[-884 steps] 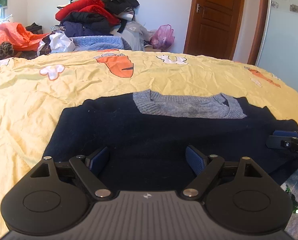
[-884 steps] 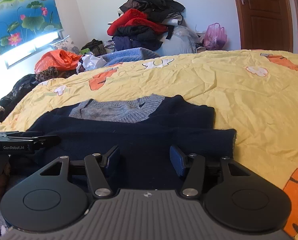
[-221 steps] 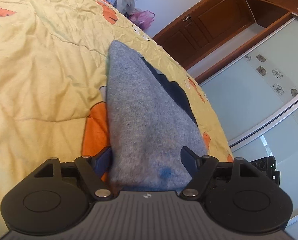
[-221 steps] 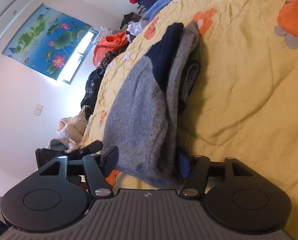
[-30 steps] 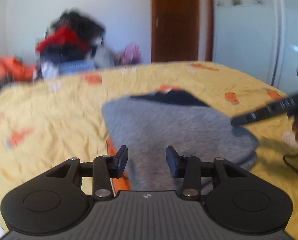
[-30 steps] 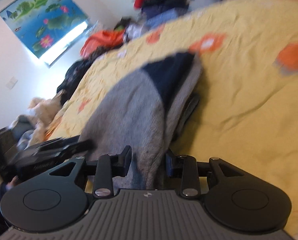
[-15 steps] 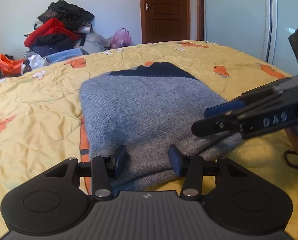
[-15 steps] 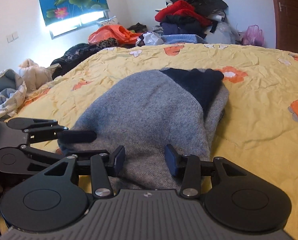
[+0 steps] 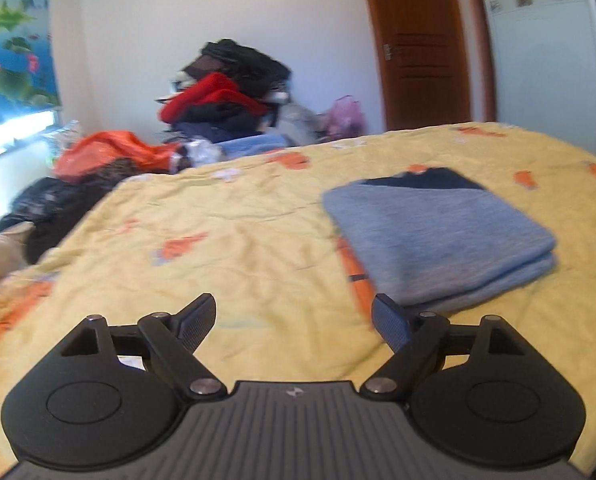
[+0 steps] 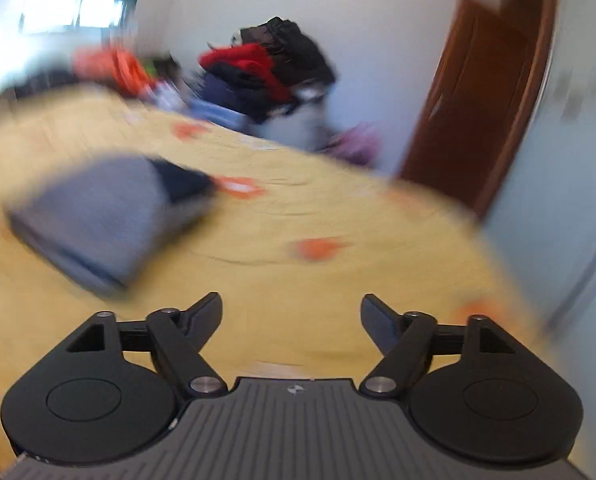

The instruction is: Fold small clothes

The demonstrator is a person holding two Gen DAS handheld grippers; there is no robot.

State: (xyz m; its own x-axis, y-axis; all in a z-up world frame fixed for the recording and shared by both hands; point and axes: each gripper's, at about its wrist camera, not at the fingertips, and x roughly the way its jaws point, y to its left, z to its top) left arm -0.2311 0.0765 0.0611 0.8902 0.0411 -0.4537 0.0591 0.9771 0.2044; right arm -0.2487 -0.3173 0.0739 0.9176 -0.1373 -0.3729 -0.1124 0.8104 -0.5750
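Observation:
A grey and navy sweater [image 9: 437,236] lies folded into a flat rectangle on the yellow bedspread [image 9: 238,240]. My left gripper [image 9: 294,320] is open and empty, above the bedspread just left of the sweater's near corner. In the blurred right wrist view the folded sweater [image 10: 102,216] lies at the left. My right gripper [image 10: 292,316] is open and empty over bare bedspread [image 10: 337,280], to the right of the sweater and apart from it.
A tall pile of clothes [image 9: 226,100] stands beyond the far side of the bed, with an orange bag [image 9: 110,152] and dark clothing at the left. A brown door [image 9: 421,48] and a pale wardrobe [image 9: 545,60] are at the right.
Both grippers have opened wide and drawn back from the sweater. The left one has swung left, the right one has swung right. The sweater stays folded on the bed.

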